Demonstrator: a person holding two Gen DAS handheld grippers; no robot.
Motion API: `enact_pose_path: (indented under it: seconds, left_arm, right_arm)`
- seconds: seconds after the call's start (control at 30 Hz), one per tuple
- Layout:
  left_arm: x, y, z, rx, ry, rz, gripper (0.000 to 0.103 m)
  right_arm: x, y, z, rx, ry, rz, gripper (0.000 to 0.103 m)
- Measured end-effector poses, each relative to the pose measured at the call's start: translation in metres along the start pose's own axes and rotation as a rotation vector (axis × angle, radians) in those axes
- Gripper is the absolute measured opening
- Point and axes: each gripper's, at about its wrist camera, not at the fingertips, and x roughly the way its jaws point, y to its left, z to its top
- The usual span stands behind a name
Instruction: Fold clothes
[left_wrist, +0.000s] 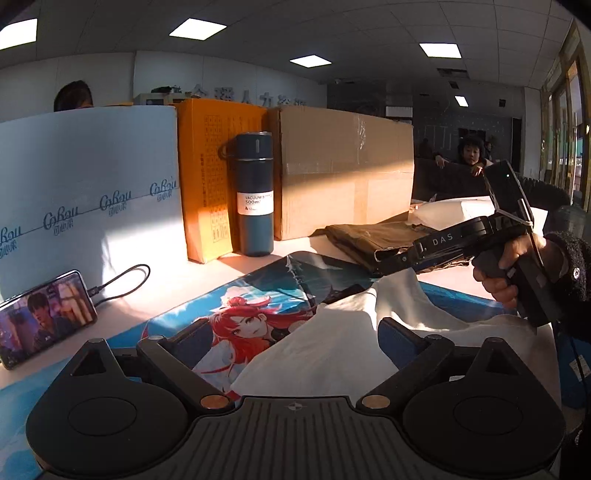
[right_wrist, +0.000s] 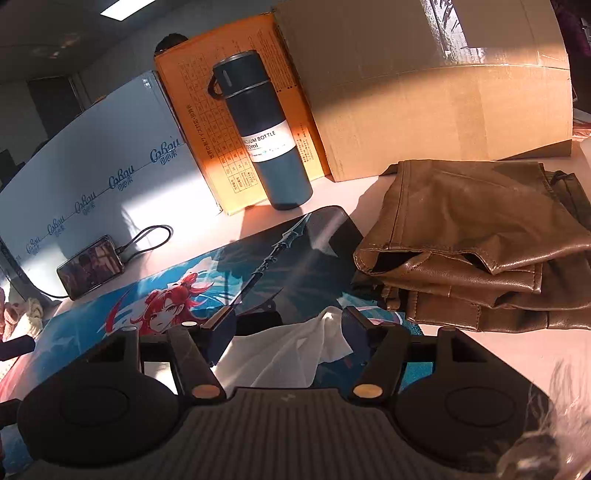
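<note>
A white garment lies crumpled on the anime-print mat. My left gripper stands wide open over it, with the cloth spread between its fingers and not pinched. A hand holds my right gripper at the right, just above the cloth's raised far corner. In the right wrist view the right gripper is open. A fold of the white garment sits loose between its pads. A folded brown leather garment rests on the table beyond the mat.
A dark vacuum bottle stands against an orange box and a cardboard box at the back. A white printed box is at the left, with a charging phone before it. People sit in the background.
</note>
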Motion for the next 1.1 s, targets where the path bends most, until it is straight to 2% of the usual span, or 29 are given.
enact_pose_path:
  seconds: [0.03,0.07,0.1,0.13,0.17,0.27,0.33,0.37,0.4,0.43,0.47,0.5,0.57,0.7,0.77,0.87,0.93,1.0,1.03,1.07,1.1]
  left_arm:
    - [0.008,0.006,0.005,0.009,0.0,-0.024,0.095]
    - [0.019,0.012,0.008,0.017,0.015,-0.055,0.084]
    - [0.032,0.017,0.01,0.018,0.046,-0.082,0.078]
    - [0.044,0.021,0.011,0.014,0.082,-0.105,0.066]
    - [0.056,0.026,0.011,0.004,0.114,-0.128,0.062]
    - [0.087,0.04,0.005,-0.047,0.201,-0.202,0.058]
    - [0.098,0.042,0.0,-0.079,0.238,-0.26,0.058]
    - [0.098,0.041,-0.002,-0.077,0.242,-0.283,0.054]
    - [0.098,0.039,-0.005,-0.074,0.245,-0.288,0.046]
    - [0.098,0.037,-0.007,-0.071,0.248,-0.294,0.017]
    - [0.097,0.036,-0.009,-0.068,0.248,-0.294,0.0]
    - [0.094,0.035,-0.011,-0.066,0.24,-0.282,0.0]
    - [0.087,0.033,-0.015,-0.061,0.222,-0.257,0.0]
    - [0.056,0.041,-0.014,-0.093,0.111,-0.125,0.0]
    - [0.054,0.047,-0.015,-0.105,0.14,-0.084,0.0]
    - [0.061,0.047,-0.023,-0.098,0.207,-0.053,0.005]
    - [0.059,0.044,-0.024,-0.074,0.193,-0.018,0.01]
    - [0.054,0.044,-0.021,-0.077,0.178,0.029,0.027]
    - [0.05,0.044,-0.019,-0.092,0.166,0.054,0.047]
    - [0.045,0.044,-0.017,-0.109,0.154,0.08,0.068]
    - [0.039,0.042,-0.015,-0.122,0.137,0.095,0.074]
  right_arm:
    - [0.0,-0.002,-0.001,0.01,0.001,-0.007,0.054]
    - [0.0,-0.004,-0.003,0.02,0.003,-0.013,0.053]
    - [0.001,-0.006,-0.004,0.03,0.001,-0.019,0.052]
    - [0.001,-0.009,-0.004,0.042,-0.002,-0.024,0.052]
    - [0.001,-0.011,-0.005,0.053,-0.005,-0.029,0.048]
    - [0.001,-0.02,-0.003,0.097,-0.014,-0.02,0.045]
    - [0.003,-0.023,-0.001,0.121,-0.014,0.003,0.044]
    - [0.005,-0.023,-0.001,0.123,-0.008,0.013,0.044]
    - [0.007,-0.022,-0.001,0.117,0.002,0.015,0.044]
    - [0.01,-0.022,-0.001,0.108,0.011,0.015,0.041]
    - [0.012,-0.023,-0.002,0.107,0.019,0.013,0.032]
    - [0.015,-0.024,-0.002,0.11,0.027,0.012,0.017]
    - [0.017,-0.028,-0.002,0.115,0.025,0.02,0.007]
    - [0.011,-0.014,0.007,0.038,-0.059,0.078,0.004]
    - [0.014,-0.005,0.012,-0.015,-0.071,0.074,0.004]
    - [0.039,-0.005,0.015,-0.012,0.022,0.024,0.004]
    - [0.043,-0.008,0.012,-0.006,0.039,-0.012,0.005]
    - [0.033,-0.007,0.008,-0.011,0.014,-0.028,0.007]
    - [0.023,-0.005,0.007,-0.017,-0.009,-0.021,0.01]
    - [0.012,-0.002,0.006,-0.023,-0.032,-0.011,0.026]
    - [0.001,0.002,0.002,-0.032,-0.048,-0.001,0.049]
